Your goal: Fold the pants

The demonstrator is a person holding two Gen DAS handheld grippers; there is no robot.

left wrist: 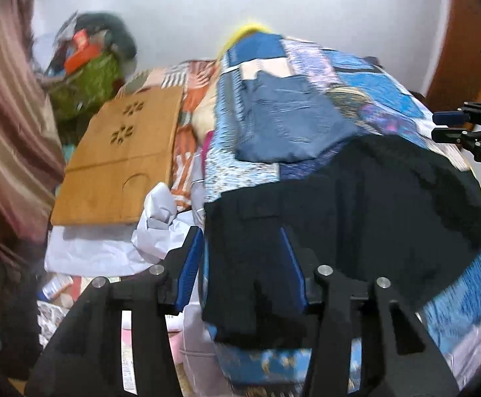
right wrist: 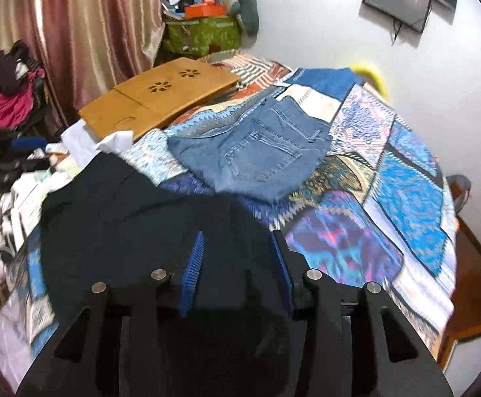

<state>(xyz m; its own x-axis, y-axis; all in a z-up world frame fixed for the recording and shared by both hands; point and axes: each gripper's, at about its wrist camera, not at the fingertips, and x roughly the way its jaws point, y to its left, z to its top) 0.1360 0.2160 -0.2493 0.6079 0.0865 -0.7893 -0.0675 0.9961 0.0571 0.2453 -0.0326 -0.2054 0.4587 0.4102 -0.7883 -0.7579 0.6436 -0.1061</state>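
Black pants (right wrist: 134, 218) lie spread on the patchwork bedspread (right wrist: 409, 198) at the near edge of the bed, one end hanging over that edge in the left wrist view. Left tongs (left wrist: 240, 264) are wide apart, with the overhanging black fabric running between the blue pads; pads don't look pressed on it, so no real hold as far as the view shows. Right tongs (right wrist: 237, 271) also parted wide, low over the dark cloth, nothing pinched. In the left view the right tongs show at the right edge, seemingly much closer together, so their gap is hard to call. Folded blue jeans (right wrist: 257, 152) sit further in toward the middle of the bed, looks like a finished piece. Wooden lap tray (right wrist: 157, 99) is at the far left corner. Judgement: black pants roughly laid out, shape unclear from blur, folds seem mostly left to do.
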